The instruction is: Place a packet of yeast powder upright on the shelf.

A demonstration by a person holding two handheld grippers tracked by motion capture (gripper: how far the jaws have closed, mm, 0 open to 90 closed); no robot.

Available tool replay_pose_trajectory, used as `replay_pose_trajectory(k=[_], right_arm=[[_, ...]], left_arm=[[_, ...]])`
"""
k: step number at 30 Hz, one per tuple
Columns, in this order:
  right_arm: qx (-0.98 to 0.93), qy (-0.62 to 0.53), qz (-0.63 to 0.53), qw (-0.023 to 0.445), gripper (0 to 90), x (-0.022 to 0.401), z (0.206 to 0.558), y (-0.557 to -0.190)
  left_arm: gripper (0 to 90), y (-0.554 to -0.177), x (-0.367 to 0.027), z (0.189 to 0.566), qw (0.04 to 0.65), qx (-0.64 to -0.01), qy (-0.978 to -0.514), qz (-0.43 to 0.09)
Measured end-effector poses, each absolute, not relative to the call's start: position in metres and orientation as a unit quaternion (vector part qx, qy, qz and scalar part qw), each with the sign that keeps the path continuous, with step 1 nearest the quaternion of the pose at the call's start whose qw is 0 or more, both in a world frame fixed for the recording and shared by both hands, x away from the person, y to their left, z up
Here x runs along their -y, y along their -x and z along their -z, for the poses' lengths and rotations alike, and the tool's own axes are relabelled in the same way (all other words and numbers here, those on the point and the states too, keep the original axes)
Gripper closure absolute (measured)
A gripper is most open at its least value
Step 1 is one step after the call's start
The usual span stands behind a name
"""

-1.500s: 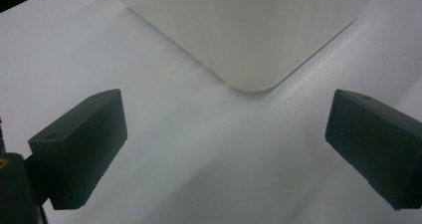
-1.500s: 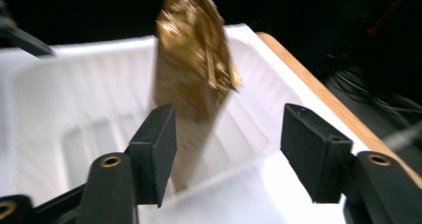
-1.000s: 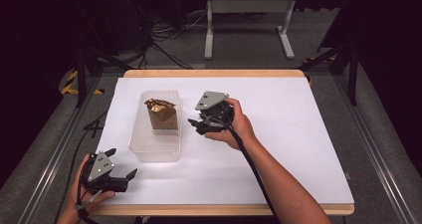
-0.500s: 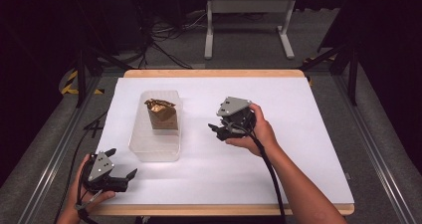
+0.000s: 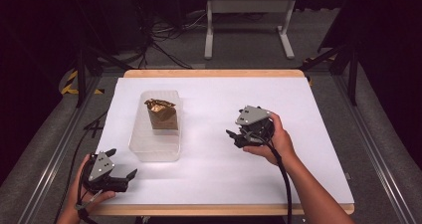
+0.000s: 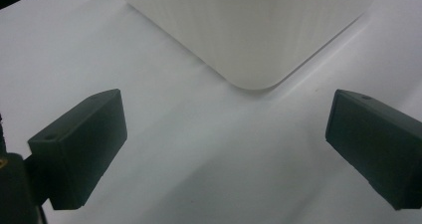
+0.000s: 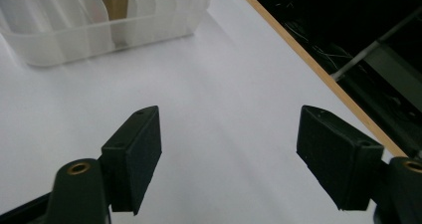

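Left gripper point(image 5: 121, 178) at seven o'clock, jaws wide and empty; one clear bin point(image 5: 155, 147) at ten o'clock with one brown bag point(image 5: 161, 115) inside; right gripper point(image 5: 233, 136) at three o'clock, jaws just opening, nothing between

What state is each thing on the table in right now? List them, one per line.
Clear plastic container: upright, lidless, on the white table.
Brown paper bag: standing inside the container, top crumpled.
Left gripper: open, nothing between the jaws, near the container's corner.
Right gripper: open, nothing between the jaws, which have just been opening; apart from the container.
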State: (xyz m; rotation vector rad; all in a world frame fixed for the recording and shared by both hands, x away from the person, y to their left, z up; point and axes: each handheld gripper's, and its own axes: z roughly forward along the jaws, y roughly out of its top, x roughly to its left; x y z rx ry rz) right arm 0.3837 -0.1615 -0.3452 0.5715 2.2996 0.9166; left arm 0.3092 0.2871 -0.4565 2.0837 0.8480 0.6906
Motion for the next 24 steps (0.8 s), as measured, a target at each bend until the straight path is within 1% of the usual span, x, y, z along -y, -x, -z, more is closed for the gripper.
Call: replay_pose_trajectory(k=[24], right_arm=[[-0.863, -0.258, -0.302, 0.312, 23.8, 0.222, 0.377, -0.364]], left_arm=[[3.7, -0.309, -0.285, 0.456, 0.381, -0.33, -0.82, -0.27]])
